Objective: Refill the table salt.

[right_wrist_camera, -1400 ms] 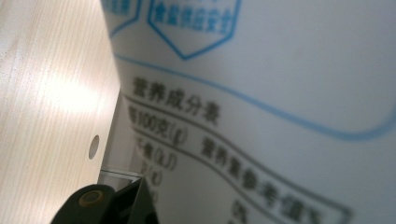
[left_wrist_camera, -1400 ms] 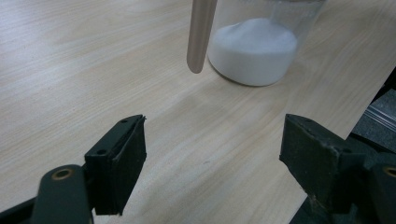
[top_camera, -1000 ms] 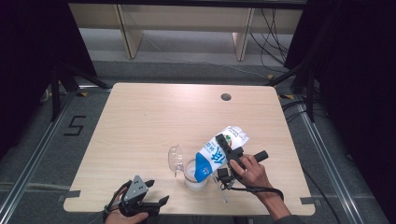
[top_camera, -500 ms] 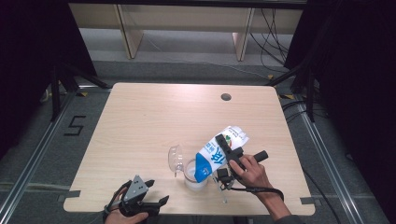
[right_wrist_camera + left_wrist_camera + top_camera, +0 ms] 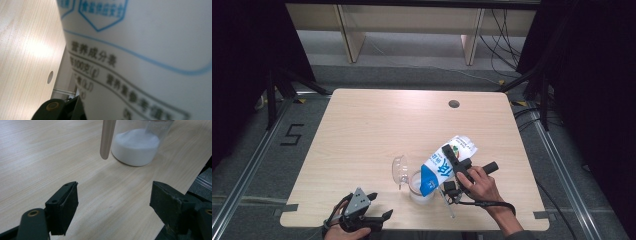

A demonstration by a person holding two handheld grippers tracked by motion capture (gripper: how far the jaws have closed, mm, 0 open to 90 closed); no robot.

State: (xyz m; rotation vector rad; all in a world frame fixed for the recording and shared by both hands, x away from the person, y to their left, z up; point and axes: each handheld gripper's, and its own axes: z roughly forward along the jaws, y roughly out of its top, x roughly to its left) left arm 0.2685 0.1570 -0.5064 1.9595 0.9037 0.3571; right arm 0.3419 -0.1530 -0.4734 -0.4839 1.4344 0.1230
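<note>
The right tongs (image 5: 455, 160) pinched the blue-and-white milk carton (image 5: 443, 164) mid-body, probably light but crushable, tilted over the clear glass jar (image 5: 421, 187); the left tongs (image 5: 379, 210) stood spread.

- Carton (image 5: 443, 166): white with a blue lower end and blue lettering; grey print and blue outlines on its side (image 5: 140, 50).
- Glass (image 5: 421, 187): clear, white contents (image 5: 136, 147).
- Table (image 5: 377, 130): pale wood grain.
- Grippers' jaws: black.
- Stick (image 5: 107, 138): beige.

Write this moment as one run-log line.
right gripper: shut on carton, tipped over glass | glass: white contents | left gripper: open, idle at table edge
</note>
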